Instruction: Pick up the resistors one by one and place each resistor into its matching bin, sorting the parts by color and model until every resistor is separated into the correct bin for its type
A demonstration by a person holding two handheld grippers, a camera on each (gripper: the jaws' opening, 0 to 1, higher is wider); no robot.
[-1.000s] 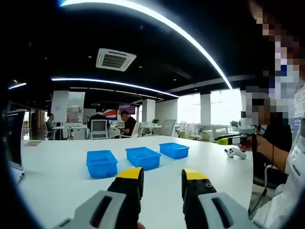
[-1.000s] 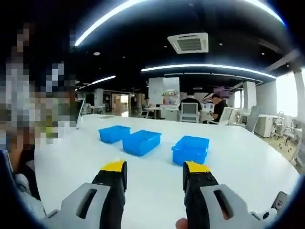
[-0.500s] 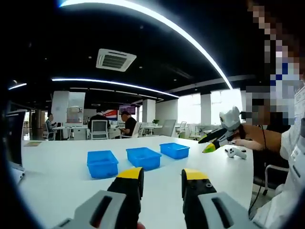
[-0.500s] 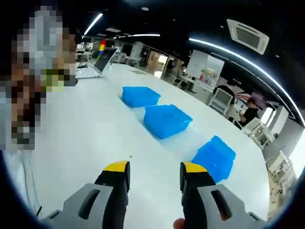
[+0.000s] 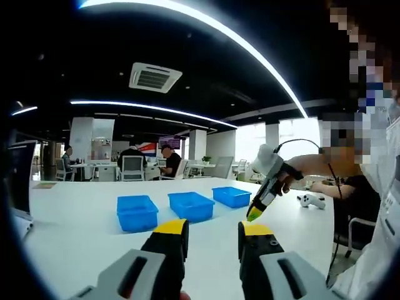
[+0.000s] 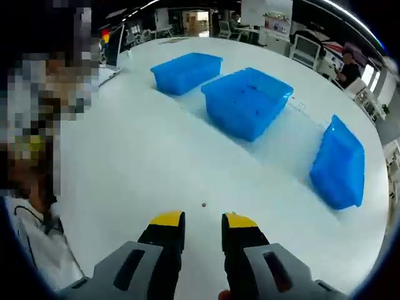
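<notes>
While my right gripper (image 6: 203,220) hung apart, empty, a tiny resistor (image 6: 204,204) lay just ahead on the tabletop (image 6: 137,156); my left gripper (image 5: 212,229) was also apart.

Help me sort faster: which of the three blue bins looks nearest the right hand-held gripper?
Judging by the right gripper view, the middle blue bin, straight ahead of the right hand-held gripper. The other two sit off to either side.
</notes>
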